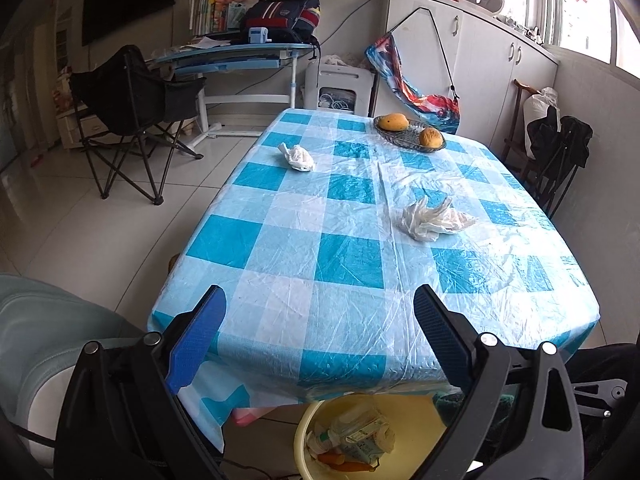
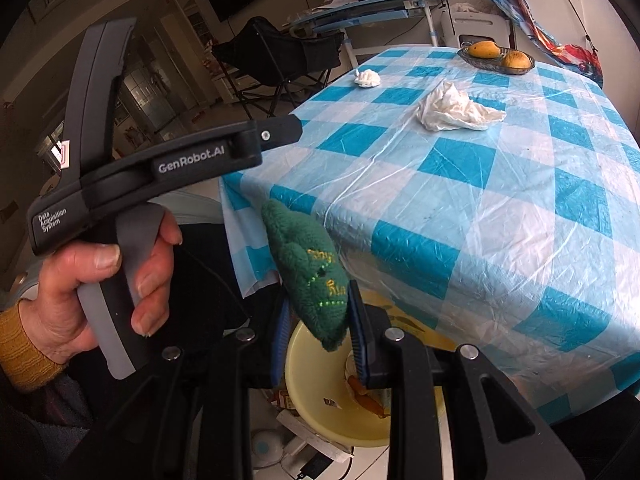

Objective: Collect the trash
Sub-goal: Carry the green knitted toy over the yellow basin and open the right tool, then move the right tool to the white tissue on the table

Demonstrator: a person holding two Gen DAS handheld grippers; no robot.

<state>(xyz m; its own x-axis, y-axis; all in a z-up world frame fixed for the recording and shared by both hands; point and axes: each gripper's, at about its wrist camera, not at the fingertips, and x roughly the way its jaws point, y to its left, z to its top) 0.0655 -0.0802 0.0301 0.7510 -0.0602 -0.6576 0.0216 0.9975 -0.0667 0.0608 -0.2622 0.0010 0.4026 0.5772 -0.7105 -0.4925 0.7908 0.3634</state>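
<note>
My right gripper [image 2: 318,320] is shut on a green knitted cloth [image 2: 308,268] that sticks up between its blue pads, above a yellow basin [image 2: 316,392]. The basin [image 1: 304,436] on the floor below the table's near edge holds wrappers, a bottle and carrot pieces. My left gripper [image 1: 320,312] hangs open over the near edge of the checked tablecloth [image 1: 320,216], with nothing between its fingers. Two crumpled white tissues lie on the table: a larger tissue [image 1: 434,218] [image 2: 454,110] mid-table and a small tissue [image 1: 297,157] [image 2: 367,78] farther off to the left.
A wicker dish with two mangoes [image 1: 410,130] [image 2: 496,58] stands at the table's far end. A folding chair [image 1: 128,116], a desk [image 1: 240,56] and white cabinets [image 1: 480,60] stand beyond. A hand [image 2: 100,292] holds the left gripper's handle [image 2: 168,160] in the right wrist view.
</note>
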